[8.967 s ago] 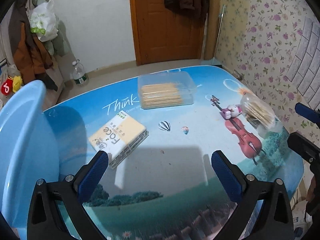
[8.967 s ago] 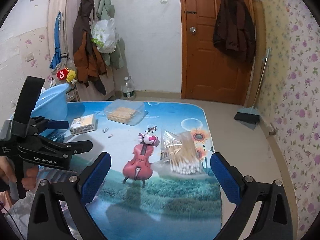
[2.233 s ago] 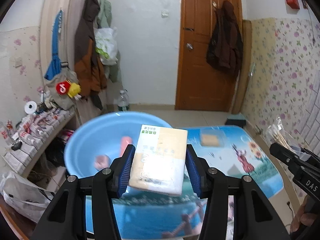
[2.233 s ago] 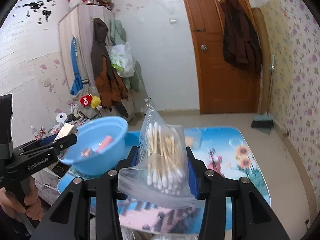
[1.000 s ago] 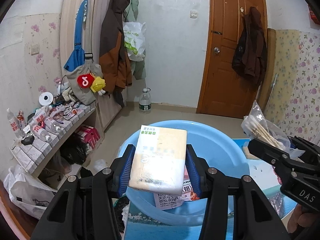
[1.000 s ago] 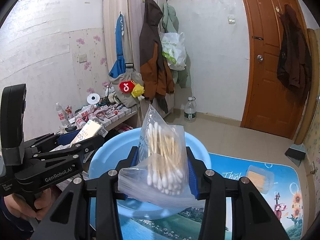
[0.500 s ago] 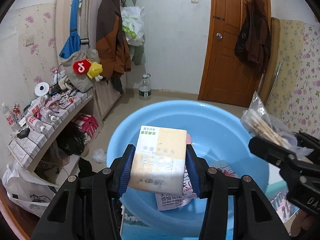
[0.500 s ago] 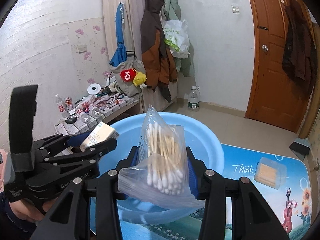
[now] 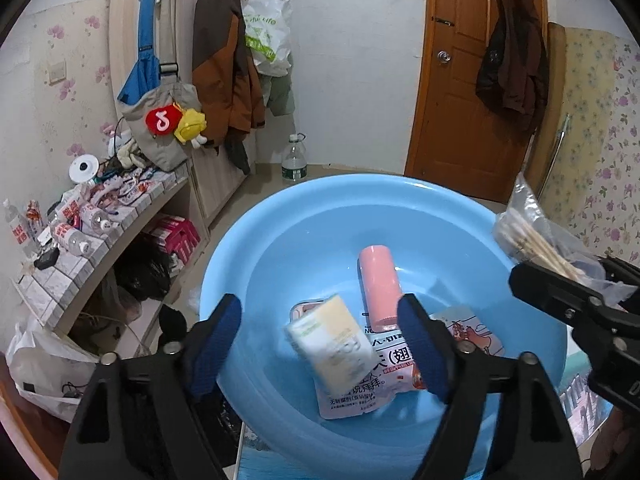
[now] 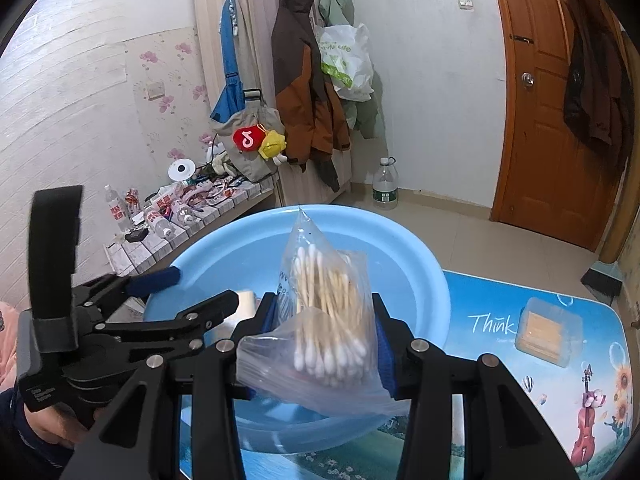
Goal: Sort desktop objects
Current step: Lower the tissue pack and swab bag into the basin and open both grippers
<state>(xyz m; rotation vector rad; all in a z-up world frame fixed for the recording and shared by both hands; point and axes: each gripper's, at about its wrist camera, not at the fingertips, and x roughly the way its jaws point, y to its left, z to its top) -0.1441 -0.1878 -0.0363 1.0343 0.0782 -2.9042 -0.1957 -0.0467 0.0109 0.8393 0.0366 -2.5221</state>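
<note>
Left gripper (image 9: 320,344), lower centre of the left wrist view: jaws just spread, released, with the pale yellow rectangular tissue pack (image 9: 335,343) blurred between the pads but untouched, dropping into the round light-blue plastic basin (image 9: 256,248). Right gripper (image 10: 325,336), lower centre of the right wrist view: clenched on the clear plastic bag of cotton swabs (image 10: 320,312), poised above the basin's near rim. For a clean release, best carried further over the basin's middle and lowered before opening, clear of the left gripper. Basin contents: pink cylindrical tube (image 9: 379,283), pink-and-white printed flat packet (image 9: 360,384), falling tissue pack. Clear lidded box of wooden sticks (image 10: 548,332) at right, on the blue printed tabletop (image 10: 500,360).
</note>
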